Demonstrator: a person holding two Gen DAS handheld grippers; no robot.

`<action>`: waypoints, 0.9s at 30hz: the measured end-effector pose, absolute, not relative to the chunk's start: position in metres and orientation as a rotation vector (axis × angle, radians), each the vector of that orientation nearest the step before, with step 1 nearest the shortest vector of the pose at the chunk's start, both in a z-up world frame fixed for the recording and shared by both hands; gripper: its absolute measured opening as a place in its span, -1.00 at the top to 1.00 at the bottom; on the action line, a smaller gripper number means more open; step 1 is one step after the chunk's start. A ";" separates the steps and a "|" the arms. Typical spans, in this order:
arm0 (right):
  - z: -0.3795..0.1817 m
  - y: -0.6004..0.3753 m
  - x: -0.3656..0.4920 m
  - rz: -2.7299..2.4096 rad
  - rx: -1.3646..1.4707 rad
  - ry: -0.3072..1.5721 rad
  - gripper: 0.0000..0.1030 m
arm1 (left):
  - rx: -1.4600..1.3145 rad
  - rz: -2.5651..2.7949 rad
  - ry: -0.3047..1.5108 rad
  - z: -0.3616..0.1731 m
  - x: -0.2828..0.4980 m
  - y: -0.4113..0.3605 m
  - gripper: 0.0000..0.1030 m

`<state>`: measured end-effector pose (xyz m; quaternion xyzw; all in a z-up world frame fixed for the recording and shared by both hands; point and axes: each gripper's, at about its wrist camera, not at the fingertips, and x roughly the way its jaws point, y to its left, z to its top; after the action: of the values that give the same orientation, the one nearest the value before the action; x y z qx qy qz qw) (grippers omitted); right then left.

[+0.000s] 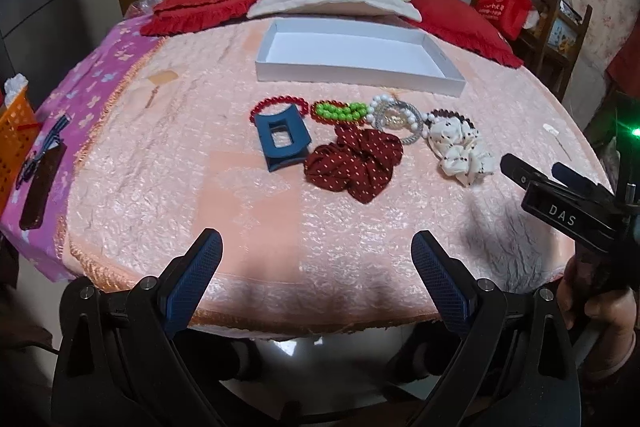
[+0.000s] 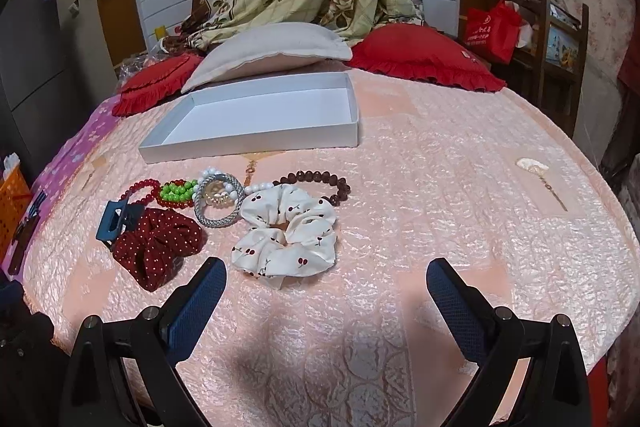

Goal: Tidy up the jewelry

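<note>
Behind jewelry pile (image 2: pixel 224 215): white box (image 2: pixel 256 141), pillows (image 2: pixel 272 47).

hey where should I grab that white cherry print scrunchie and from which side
Probably pinch the puffy near fold of the white cherry-print fabric scrunchie, coming down from above on the near side with the open right claw. It lies flat on the pink quilted bedspread, its far edge touching the dark brown bead bracelet, so the near side is clearest.
</note>
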<state>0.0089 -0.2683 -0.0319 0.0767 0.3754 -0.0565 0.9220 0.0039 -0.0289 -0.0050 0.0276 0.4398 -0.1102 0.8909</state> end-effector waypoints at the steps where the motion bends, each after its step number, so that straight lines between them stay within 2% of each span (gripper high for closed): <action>1: -0.033 -0.268 0.009 -0.114 0.159 0.772 -0.94 | 0.065 -0.232 0.914 -0.005 0.004 -0.031 -0.86; 3: -0.035 -0.268 0.011 -0.111 0.157 0.778 -0.92 | 0.074 -0.233 0.909 -0.005 0.004 -0.032 -0.86; 5: -0.037 -0.266 0.012 -0.098 0.159 0.789 -0.77 | 0.082 -0.218 0.901 -0.004 0.007 -0.032 -0.85; 9: -0.042 -0.263 0.015 -0.072 0.166 0.817 -0.60 | 0.123 -0.163 0.882 0.001 0.026 -0.024 -0.86; 16: -0.046 -0.260 0.016 -0.059 0.167 0.833 -0.60 | 0.128 -0.043 0.827 0.009 0.052 -0.003 -0.85; 27: -0.021 -0.262 0.045 -0.071 0.135 0.875 -0.60 | 0.089 -0.002 0.908 -0.010 0.064 0.018 -0.86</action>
<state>0.0447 -0.2617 -0.0213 0.0652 0.4233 -0.0343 0.9030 0.0637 0.0176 -0.0104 0.0428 0.4383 -0.0011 0.8978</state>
